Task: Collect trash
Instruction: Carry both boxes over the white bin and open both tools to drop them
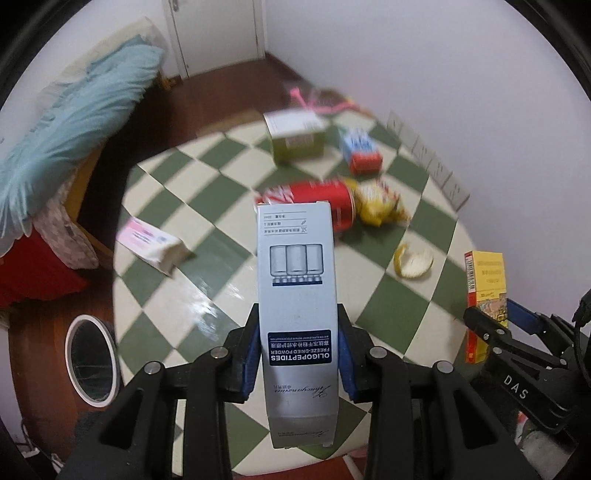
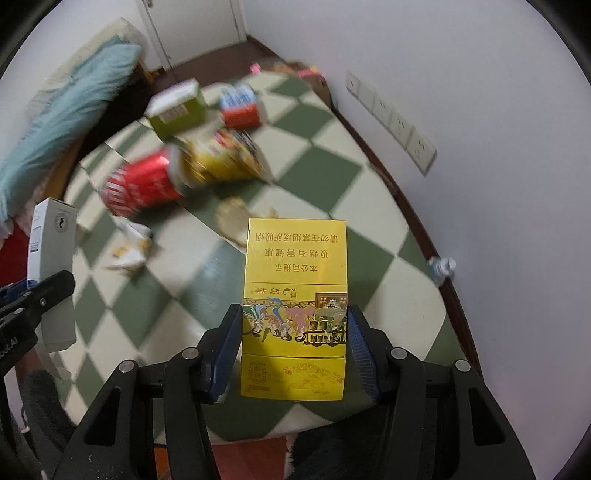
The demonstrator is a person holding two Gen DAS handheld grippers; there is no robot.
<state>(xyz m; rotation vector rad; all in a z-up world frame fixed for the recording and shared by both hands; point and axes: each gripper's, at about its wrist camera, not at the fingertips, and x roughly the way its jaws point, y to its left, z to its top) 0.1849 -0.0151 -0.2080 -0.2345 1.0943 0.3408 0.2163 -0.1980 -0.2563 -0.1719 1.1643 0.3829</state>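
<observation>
Above the checkered table (image 1: 207, 280), both tongs tilt steeply down, left (image 1: 297, 332) pinching a grey box (image 1: 295, 280), right (image 2: 294, 332) a yellow pack (image 2: 295, 280).

A round table (image 1: 207, 295), covered in a green-and-cream checked cloth, is set against a plain white wall (image 1: 406, 55). Behind the table a white door (image 1: 214, 29) is seen; to its left, pale blue bedding (image 1: 74, 122). Wall sockets (image 2: 399, 122) are mounted just above the table's edge.
</observation>
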